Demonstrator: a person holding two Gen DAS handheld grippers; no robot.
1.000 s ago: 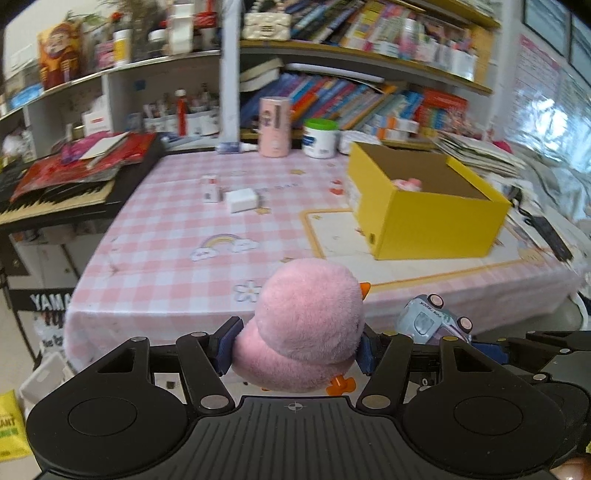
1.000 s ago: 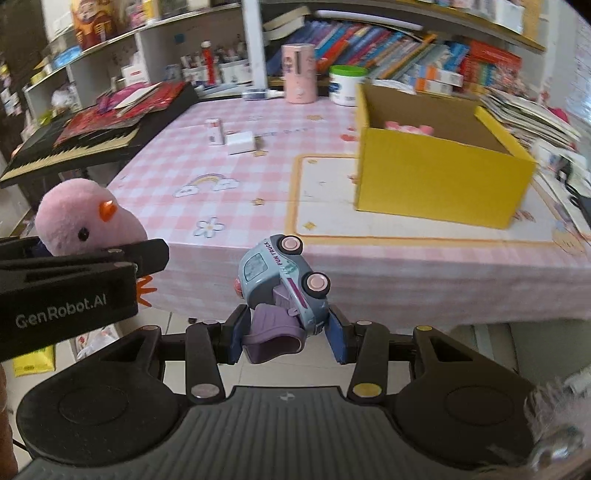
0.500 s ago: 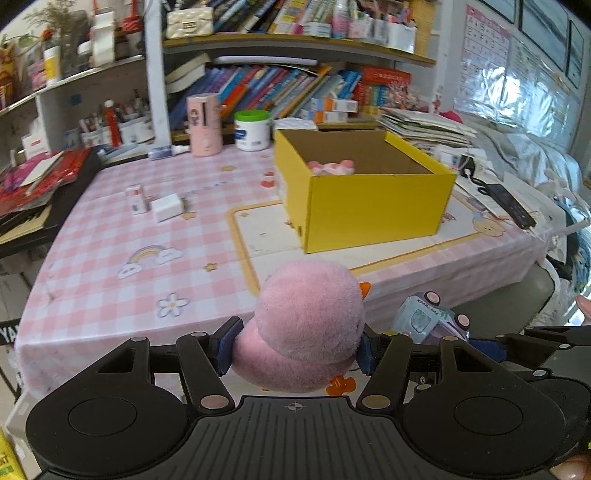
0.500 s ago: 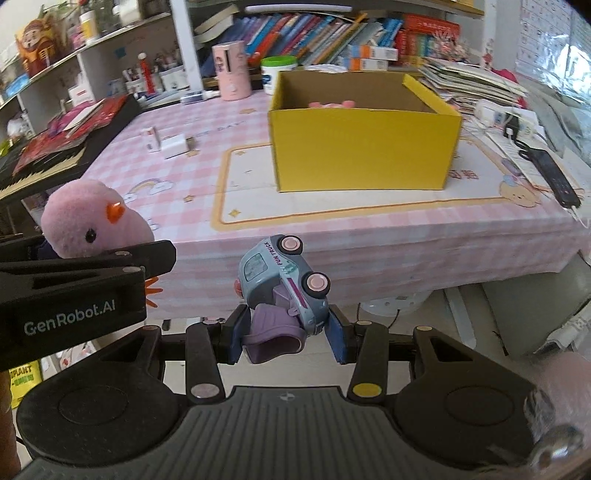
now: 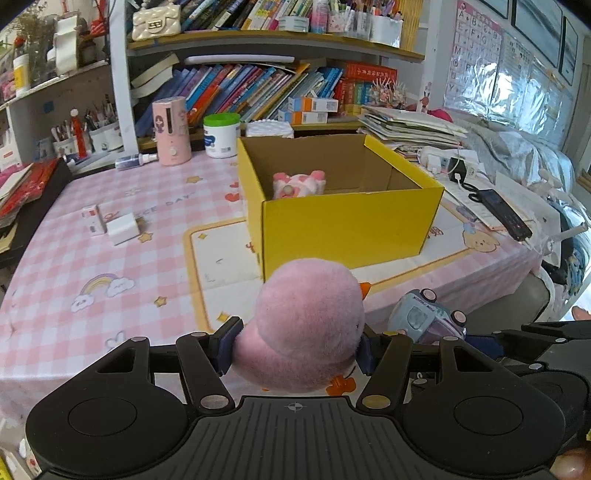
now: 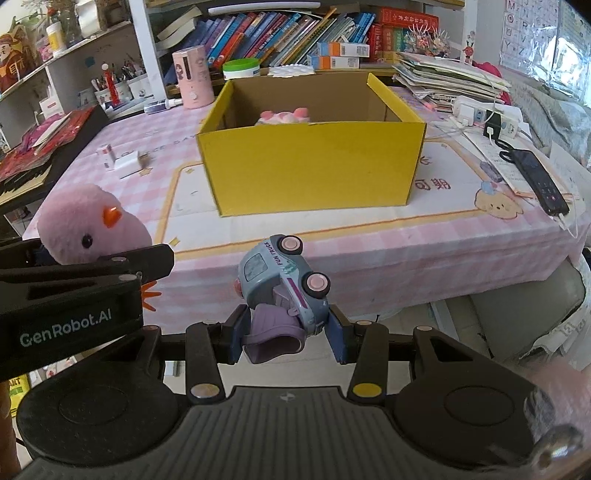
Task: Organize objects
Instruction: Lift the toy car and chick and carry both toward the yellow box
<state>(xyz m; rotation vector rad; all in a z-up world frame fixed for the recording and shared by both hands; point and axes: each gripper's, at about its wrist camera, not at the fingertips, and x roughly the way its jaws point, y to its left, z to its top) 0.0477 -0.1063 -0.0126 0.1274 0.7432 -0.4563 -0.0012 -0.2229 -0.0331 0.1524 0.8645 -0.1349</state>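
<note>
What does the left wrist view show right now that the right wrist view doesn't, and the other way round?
Only the left wrist view shows the upper shelf with the cream quilted handbag and the alphabet poster in full. Only the right wrist view shows the pink chick plush's face, eye and orange beak, and the "FUN TRUCK" lettering on the toy car. Both show the yellow box with a pink toy inside, the left tool shut on the chick and the right tool shut on the car.

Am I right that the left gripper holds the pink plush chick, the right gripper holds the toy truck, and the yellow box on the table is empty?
Not quite: the yellow box already holds a pink-and-white plush, as the left wrist view shows. The rest stands.
</note>
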